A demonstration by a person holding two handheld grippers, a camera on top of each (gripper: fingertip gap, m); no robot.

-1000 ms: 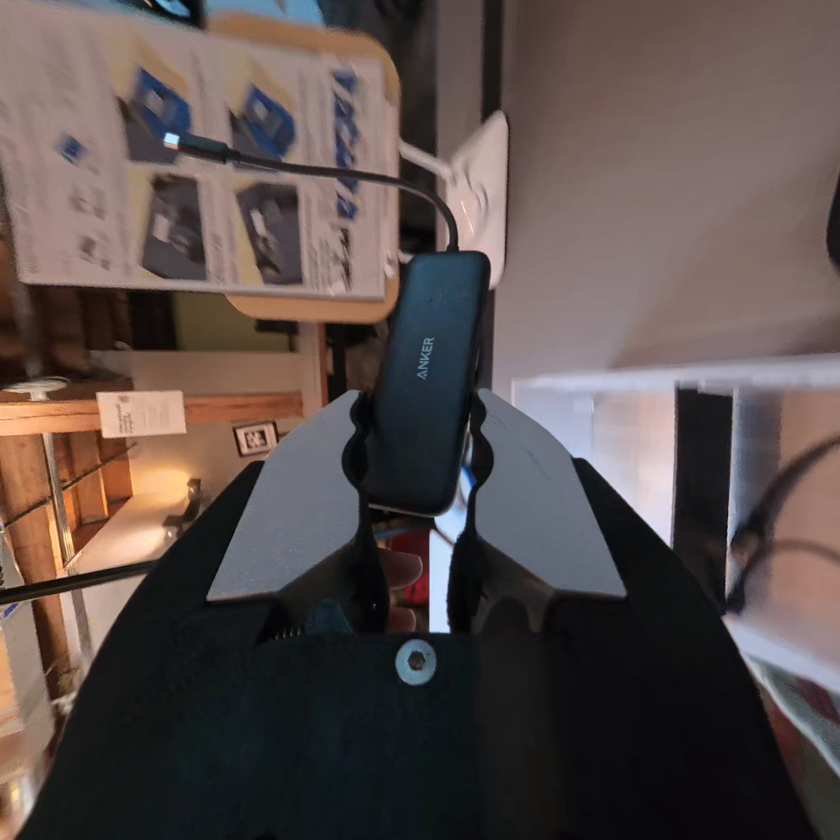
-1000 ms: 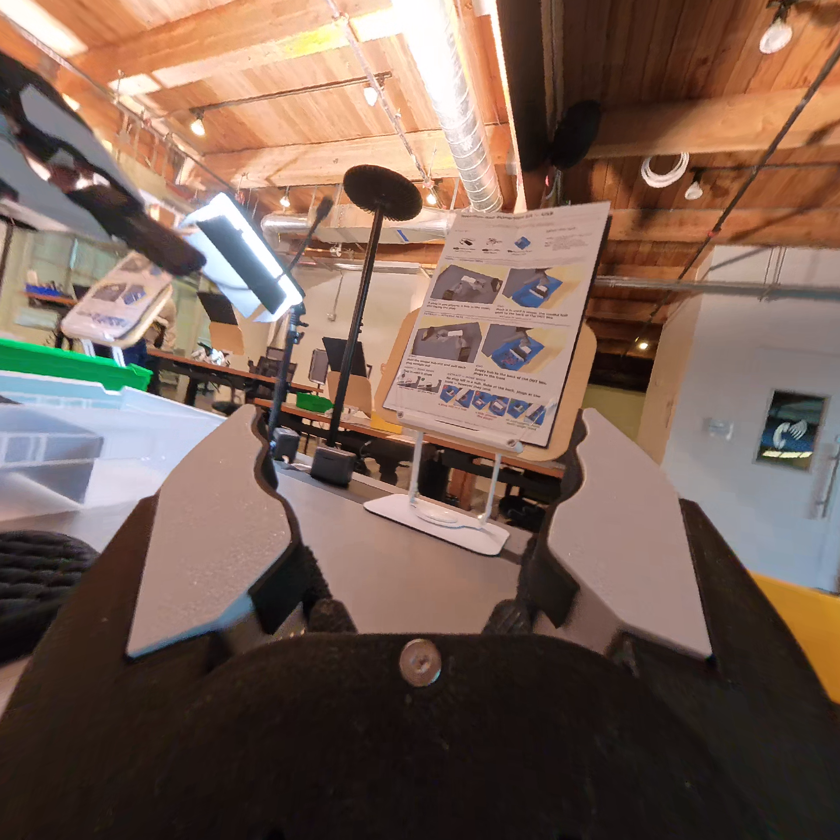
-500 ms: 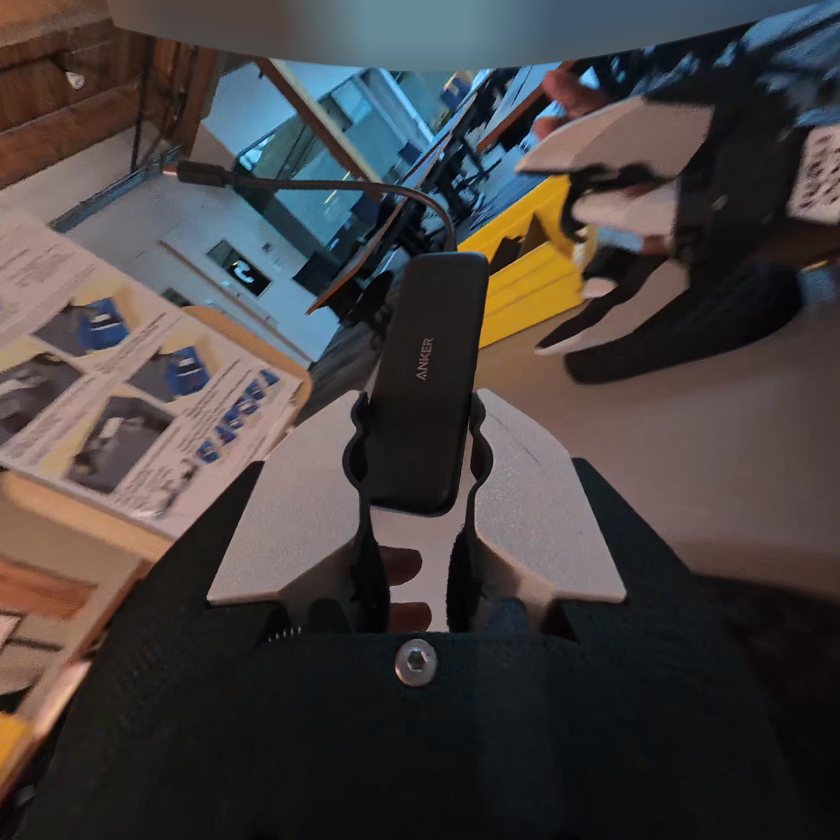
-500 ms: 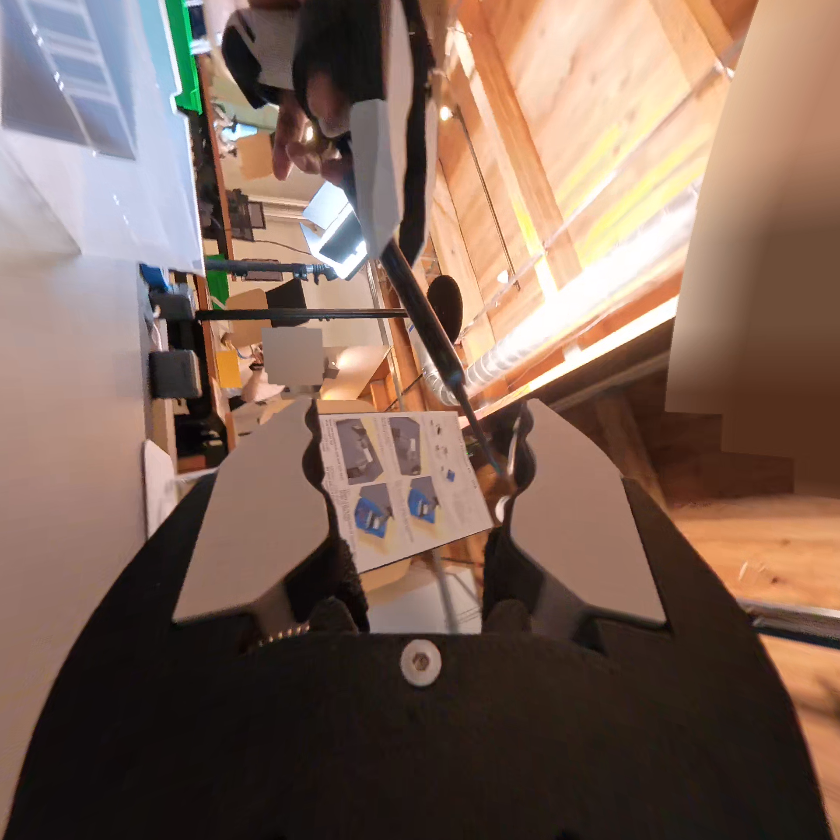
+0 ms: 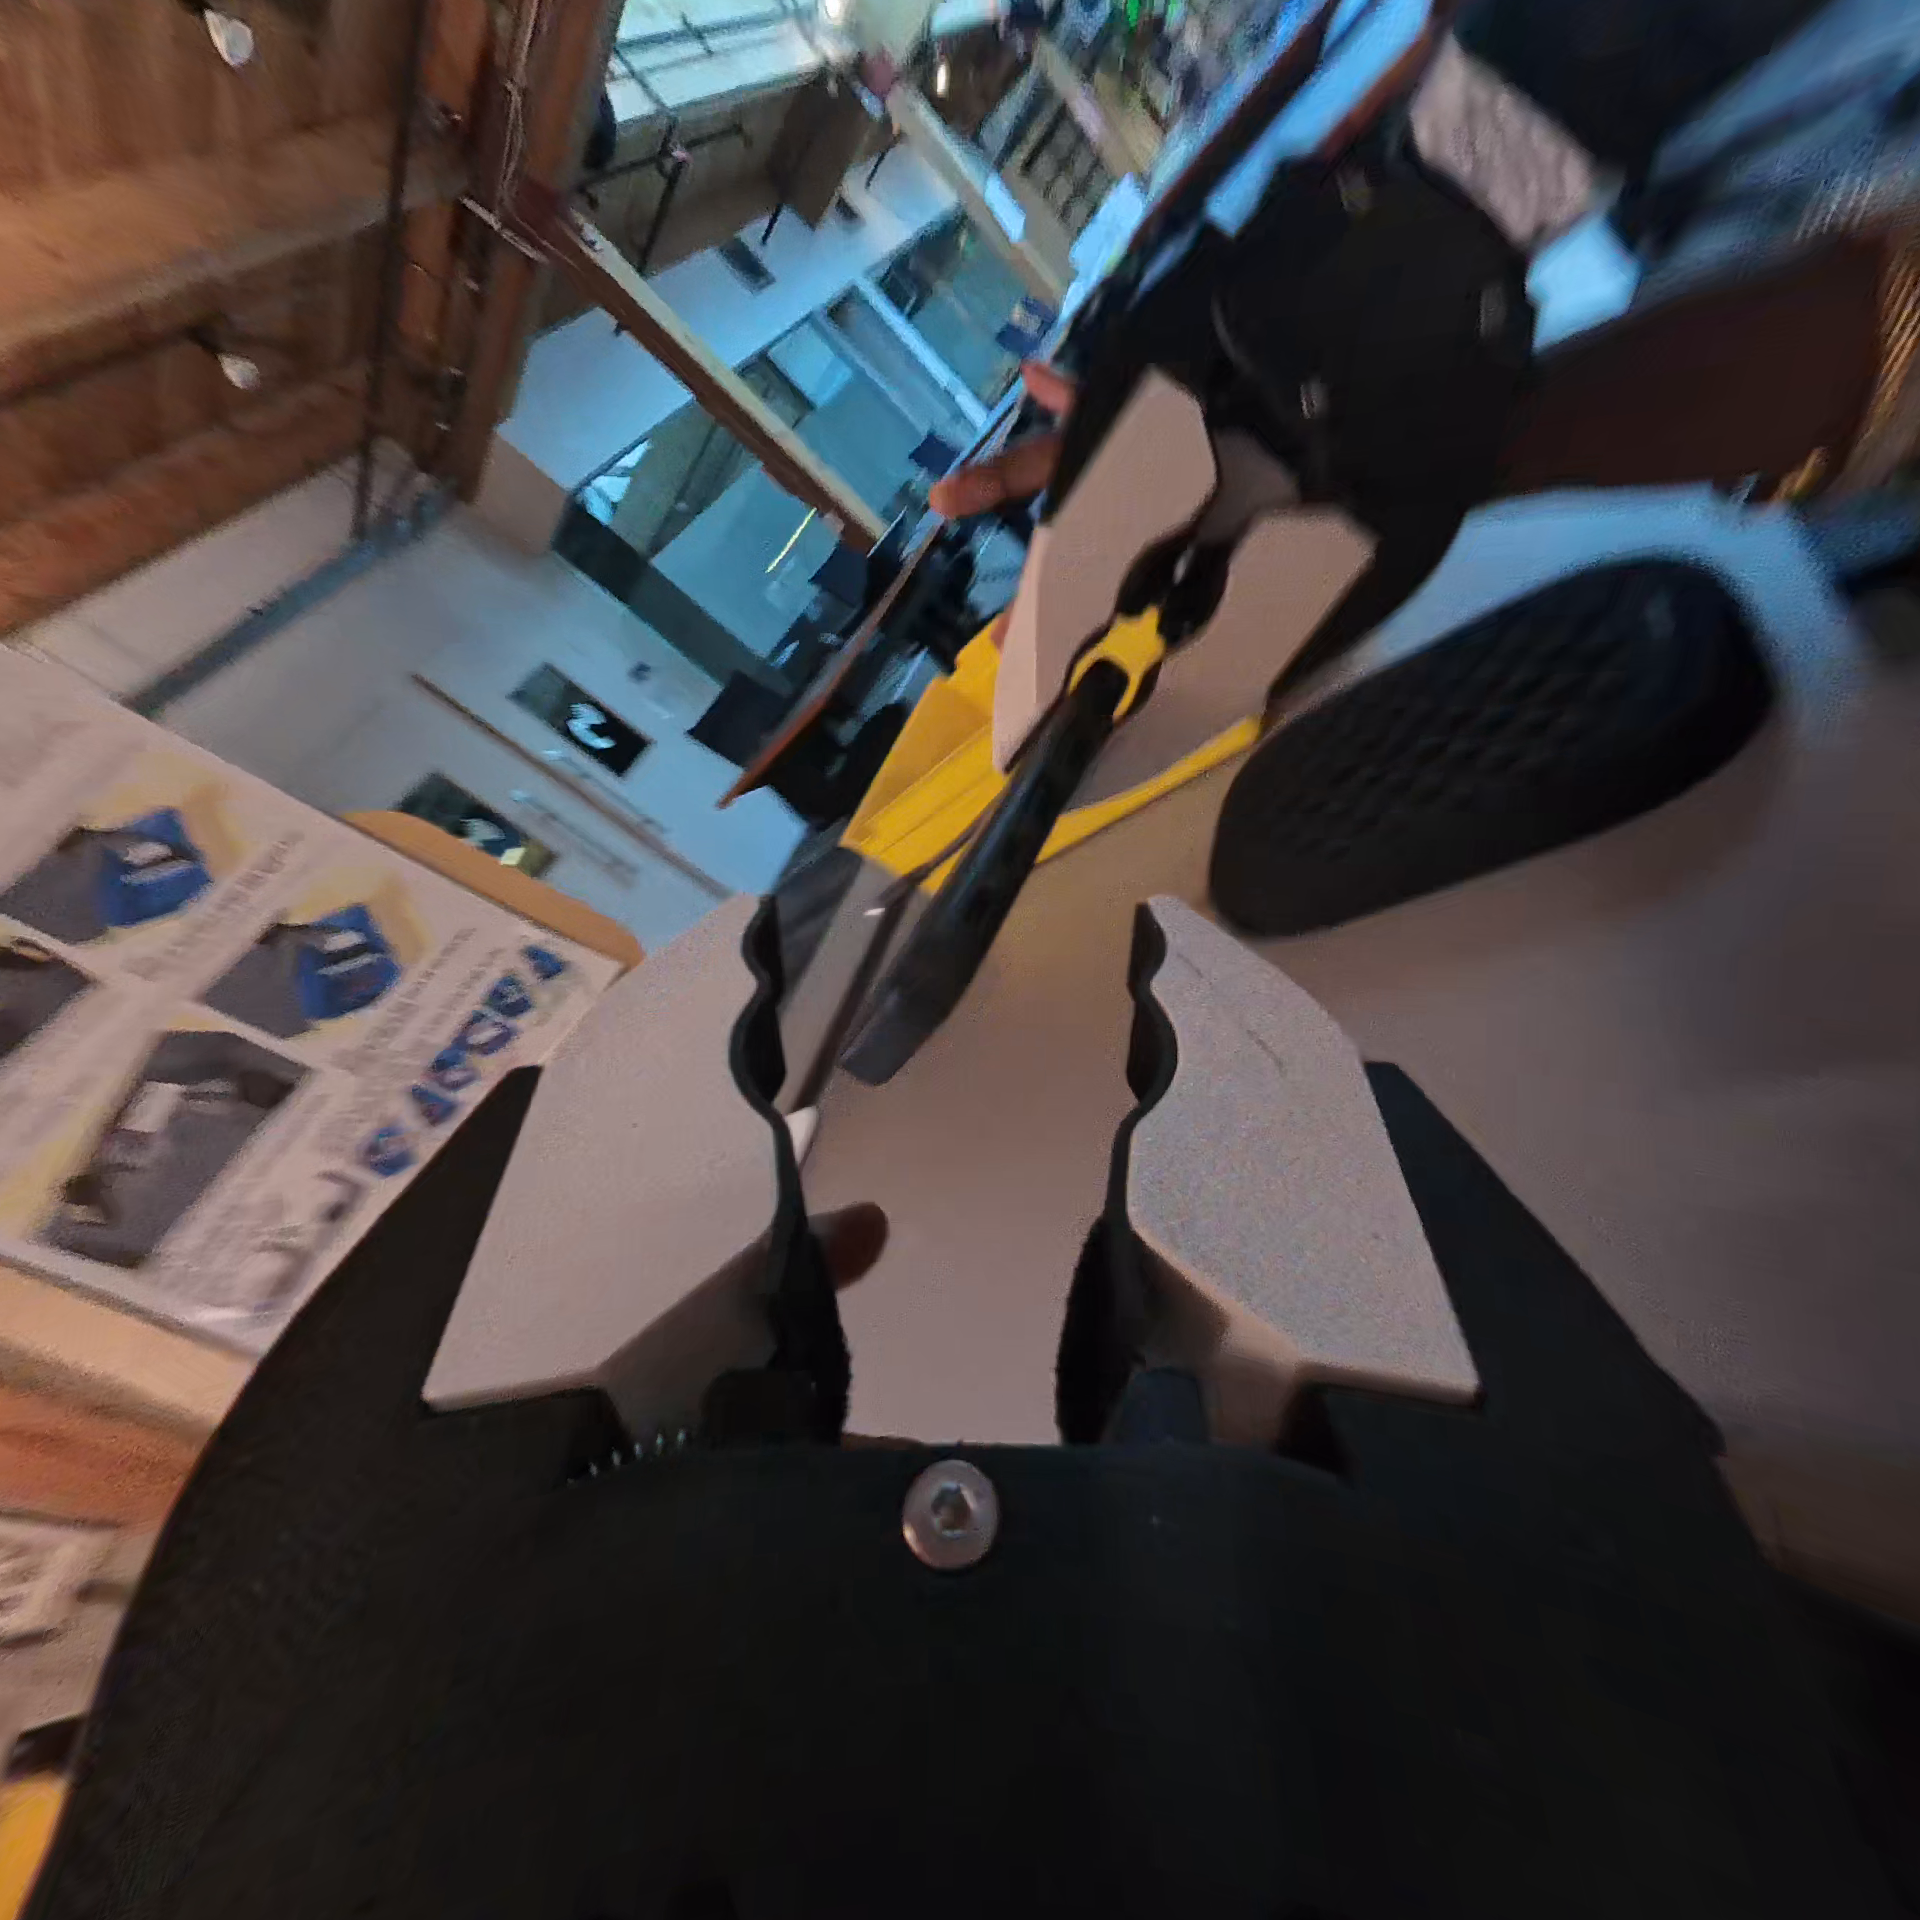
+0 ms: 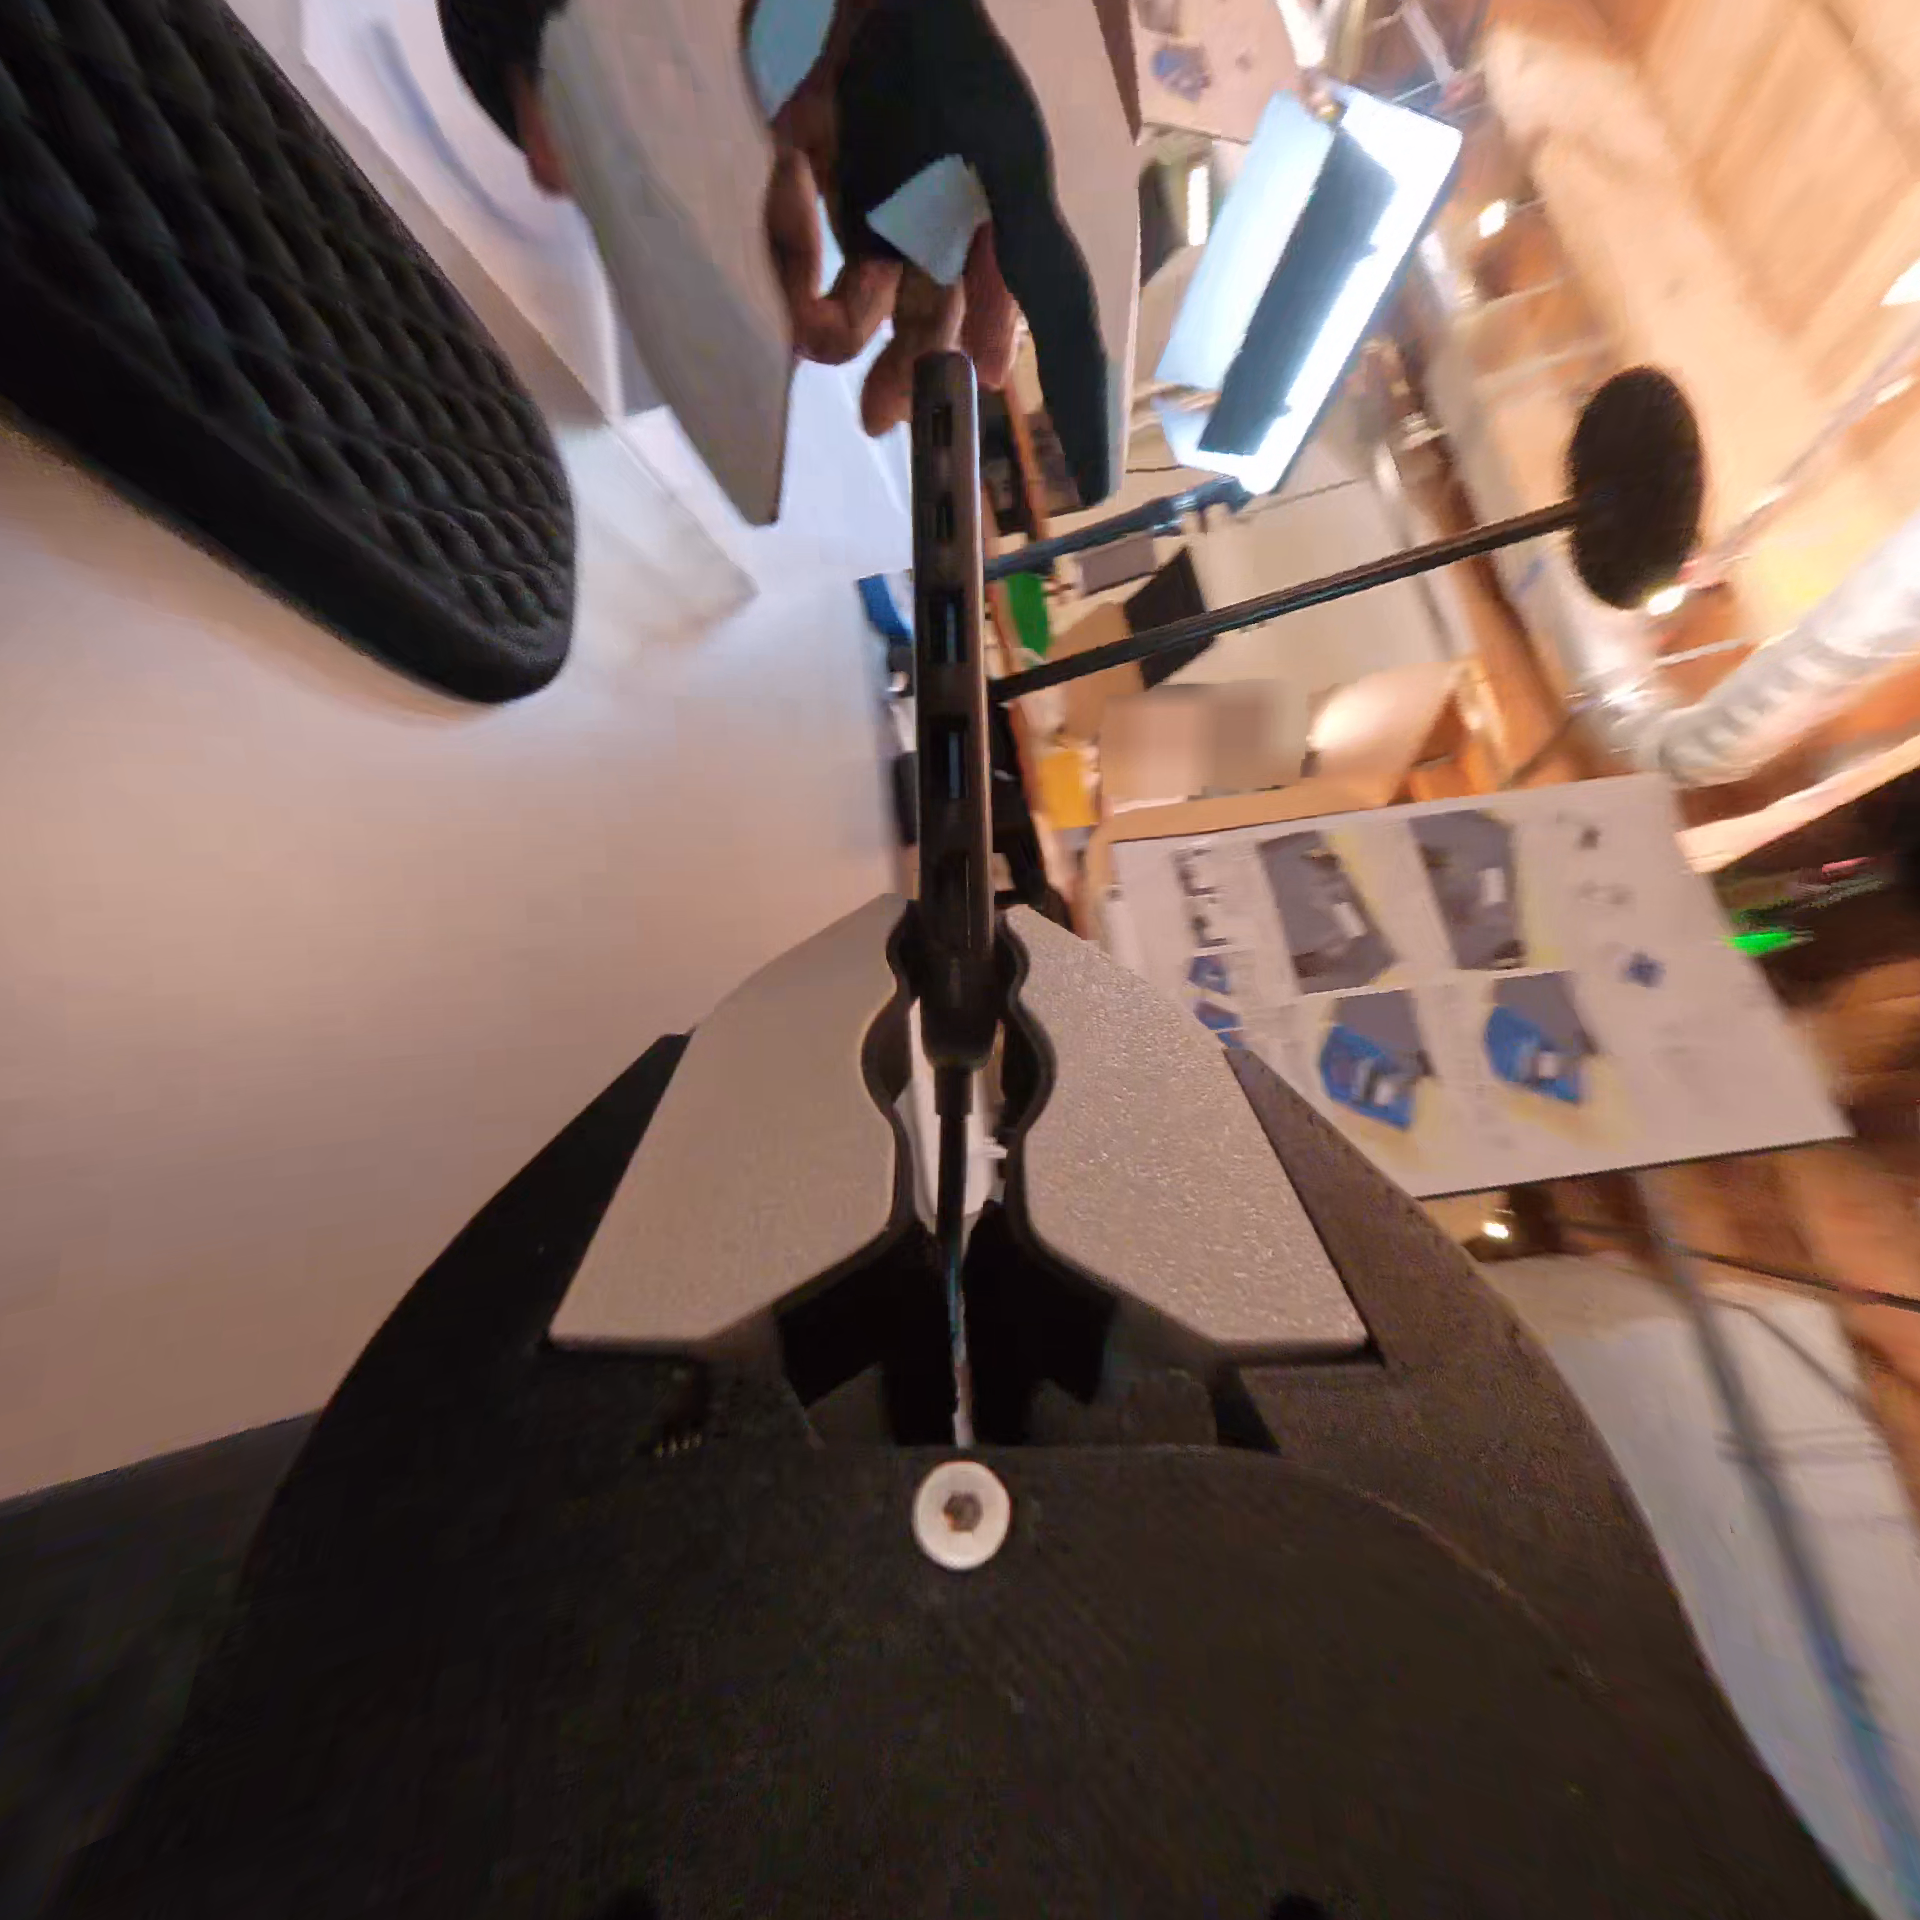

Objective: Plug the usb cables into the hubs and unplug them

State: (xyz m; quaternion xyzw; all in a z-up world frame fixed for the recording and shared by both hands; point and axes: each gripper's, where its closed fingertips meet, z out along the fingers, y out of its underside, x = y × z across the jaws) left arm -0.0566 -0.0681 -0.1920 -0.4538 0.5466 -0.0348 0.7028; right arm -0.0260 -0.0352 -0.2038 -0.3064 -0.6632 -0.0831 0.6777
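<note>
The dark USB hub is seen edge-on, its row of ports facing me. My right gripper is shut on its lower end, and the hub's own cable runs back between the fingers. My left gripper is open and empty; the hub's free end lies just in front of its jaws. In the left wrist view the right gripper holds the hub's far end. In the right wrist view the left gripper stands open around the hub's top end. No separate USB cable shows.
A black mesh pad lies on the grey table, close to the right of the hub; it also shows in the right wrist view. An instruction sheet on a stand is at the left. A yellow bin sits behind.
The hub has passed from my left gripper to my right. The left gripper has opened and let it go; the right gripper, open before, has shut on it. Both views have swung round.
</note>
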